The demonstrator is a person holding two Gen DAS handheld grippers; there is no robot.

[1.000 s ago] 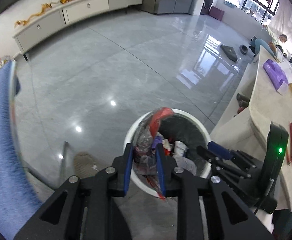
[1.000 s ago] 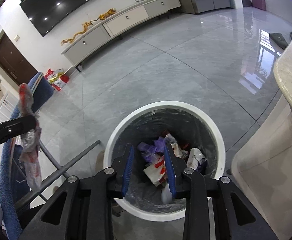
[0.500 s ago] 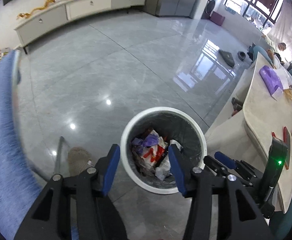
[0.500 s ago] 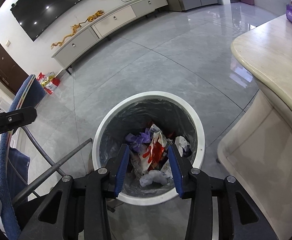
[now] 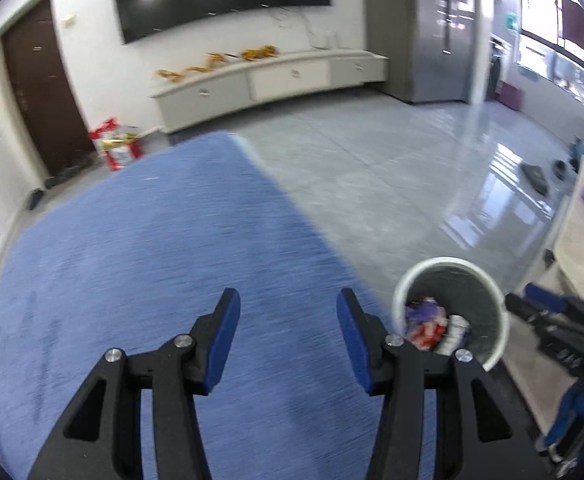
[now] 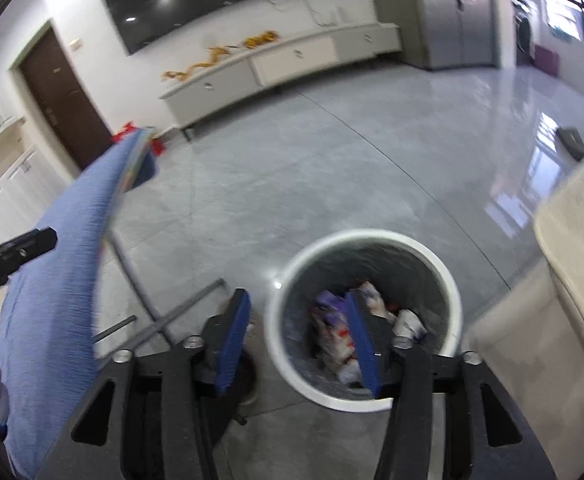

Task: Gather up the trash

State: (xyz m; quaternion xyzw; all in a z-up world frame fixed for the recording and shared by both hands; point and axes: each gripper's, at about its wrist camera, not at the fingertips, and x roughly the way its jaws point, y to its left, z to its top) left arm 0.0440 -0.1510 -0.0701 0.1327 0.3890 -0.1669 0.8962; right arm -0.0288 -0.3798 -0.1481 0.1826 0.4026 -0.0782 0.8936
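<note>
Left hand-held gripper (image 5: 288,300) apart, right hand-held gripper (image 6: 298,300) opening, empty, white bin (image 6: 362,240) holding crumpled wrappers (image 6: 332,336)

floor (image 6: 332,168) | grey tile (glossy) | white bin (image 6: 366,402) apparently standing on it

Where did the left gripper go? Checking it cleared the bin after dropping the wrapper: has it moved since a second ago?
Yes. The left gripper, then over the trash bin, now hangs open and empty over the blue chair, bin to its right.

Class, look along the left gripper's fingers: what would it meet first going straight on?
Most likely the blue fabric surface filling the view ahead of the open, empty left gripper; the bin lies off to its right.
</note>
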